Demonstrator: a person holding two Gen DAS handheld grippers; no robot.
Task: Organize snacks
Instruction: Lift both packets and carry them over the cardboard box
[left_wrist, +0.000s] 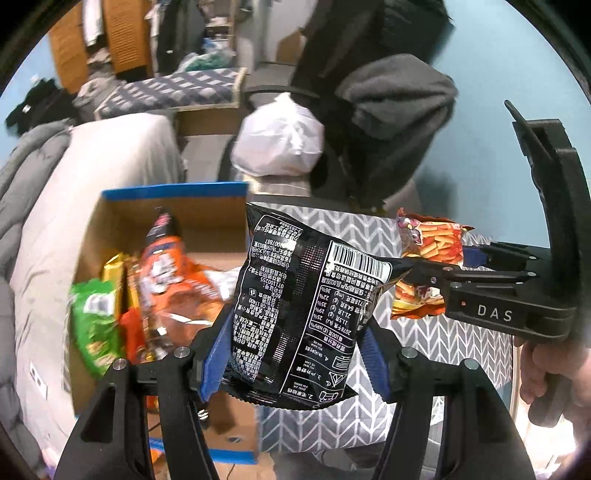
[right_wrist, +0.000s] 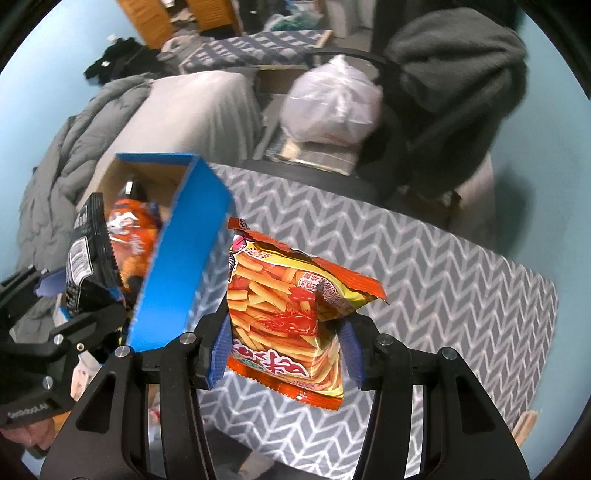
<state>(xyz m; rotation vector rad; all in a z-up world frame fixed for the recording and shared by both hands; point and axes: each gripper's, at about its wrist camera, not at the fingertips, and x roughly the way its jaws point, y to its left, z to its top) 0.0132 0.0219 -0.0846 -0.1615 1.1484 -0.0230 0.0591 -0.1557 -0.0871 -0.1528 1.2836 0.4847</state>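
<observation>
Two snack packets are in the air beside the blue-rimmed cardboard box (left_wrist: 173, 192), which already holds several bags. To the right of the box, the left gripper (left_wrist: 291, 354) pinches the black snack bag (left_wrist: 306, 295) across its lower body. Further right of the box, over the chevron cloth (right_wrist: 443, 277), the right gripper (right_wrist: 284, 350) pinches the orange fries packet (right_wrist: 291, 317) the same way. Both look light, puffy and crinkly, probably slick and easy to crush, so a gentle hold near the crimped seam seems safest.
</observation>
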